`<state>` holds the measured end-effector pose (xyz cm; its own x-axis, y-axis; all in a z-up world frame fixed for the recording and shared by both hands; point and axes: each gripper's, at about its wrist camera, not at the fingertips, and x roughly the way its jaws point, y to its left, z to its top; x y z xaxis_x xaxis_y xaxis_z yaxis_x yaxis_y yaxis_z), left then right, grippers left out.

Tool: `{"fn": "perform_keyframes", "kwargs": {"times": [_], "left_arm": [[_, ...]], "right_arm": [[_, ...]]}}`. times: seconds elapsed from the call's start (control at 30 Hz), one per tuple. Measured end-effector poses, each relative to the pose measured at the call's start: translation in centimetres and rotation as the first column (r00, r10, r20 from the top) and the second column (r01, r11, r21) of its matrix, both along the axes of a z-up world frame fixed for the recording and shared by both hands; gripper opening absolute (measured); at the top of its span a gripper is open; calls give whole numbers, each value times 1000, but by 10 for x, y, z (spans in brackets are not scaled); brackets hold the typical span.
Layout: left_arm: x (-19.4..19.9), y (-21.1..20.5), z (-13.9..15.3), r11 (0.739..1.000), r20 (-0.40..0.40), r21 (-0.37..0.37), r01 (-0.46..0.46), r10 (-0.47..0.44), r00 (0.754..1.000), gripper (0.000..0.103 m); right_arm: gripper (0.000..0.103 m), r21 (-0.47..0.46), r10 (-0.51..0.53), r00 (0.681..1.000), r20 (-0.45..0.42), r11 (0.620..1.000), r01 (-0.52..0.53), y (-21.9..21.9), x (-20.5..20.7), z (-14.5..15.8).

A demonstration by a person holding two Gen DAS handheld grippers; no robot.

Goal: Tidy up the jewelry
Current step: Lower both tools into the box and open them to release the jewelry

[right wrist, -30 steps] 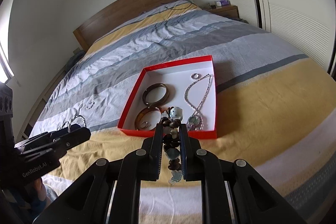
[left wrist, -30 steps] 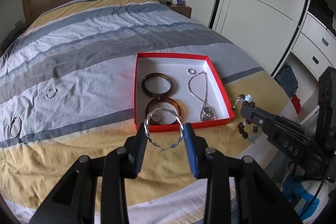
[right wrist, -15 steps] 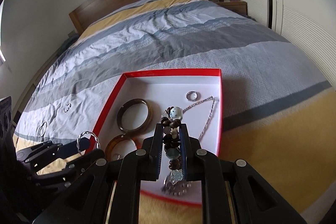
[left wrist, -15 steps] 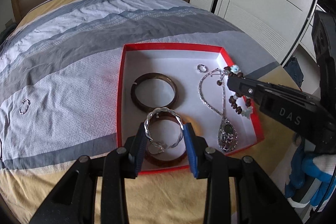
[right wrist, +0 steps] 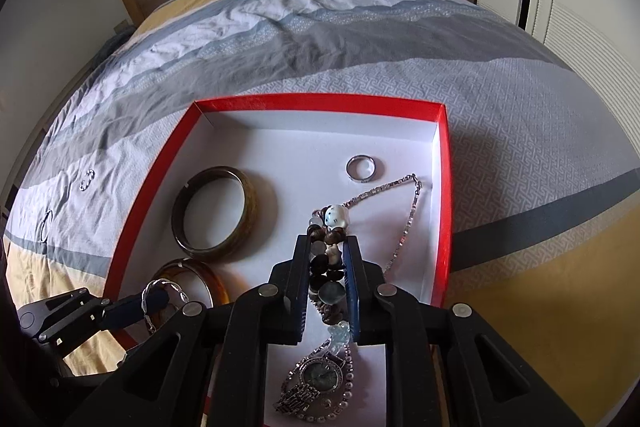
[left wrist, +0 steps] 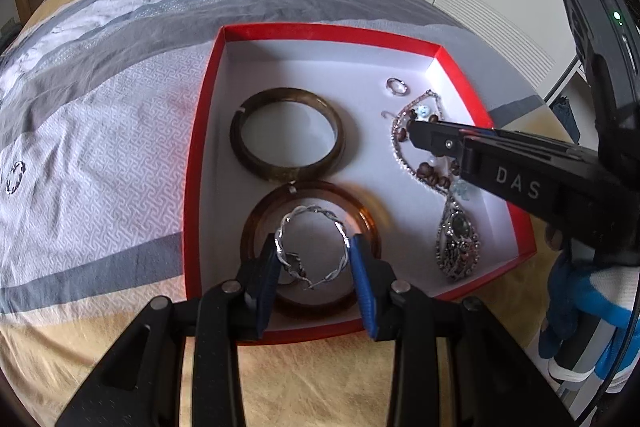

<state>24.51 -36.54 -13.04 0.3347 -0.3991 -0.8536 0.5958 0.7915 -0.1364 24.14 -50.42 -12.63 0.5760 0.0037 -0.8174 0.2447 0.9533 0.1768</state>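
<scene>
Beaded bracelet [right wrist: 328, 267] hanging lengthwise between right tool [right wrist: 328, 247] pads, over red box [right wrist: 442, 211]

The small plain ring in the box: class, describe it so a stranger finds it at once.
Find the red box on the striped bed. Near its far right corner, just beyond the silver necklace, lies the small silver ring: far smaller than the two brown bangles.

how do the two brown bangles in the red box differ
The far bangle is dark olive-brown and opaque; the near bangle is amber and lets light through. The far bangle lies clear in the middle of the red box; the near bangle sits by the front wall, under the silver hoop that the left claw holds. Both are plain round rings lying flat, and they touch edge to edge.
</scene>
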Motion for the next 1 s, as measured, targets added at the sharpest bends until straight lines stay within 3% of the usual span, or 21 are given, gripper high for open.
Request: {"fn": "perform_keyframes", "kwargs": {"times": [0.23, 0.37, 0.43, 0.77, 1.0], "left_arm": [[1, 0, -1, 1000, -10, -2, -3, 3, 1000, 34], [2, 3, -1, 1000, -22, -1, -11, 11, 1000, 34], [2, 4, 1, 1000, -30, -3, -19, 19, 999, 34], [-14, 12, 22, 1000, -42, -19, -12, 11, 999, 40], [-47, 36, 63, 999, 10, -50, -17, 18, 1000, 40]], "right_arm": [[21, -27, 2, 999, -34, 1000, -2, 2, -1, -7], [34, -26, -5, 999, -34, 1000, 4, 2, -6, -3], [35, -27, -7, 1000, -29, 1000, 6, 1, -10, 1], [39, 3, -72, 995, 67, 997, 72, -7, -63, 49], [44, 39, -130, 985, 117, 991, 127, 0, -112, 79]]}}
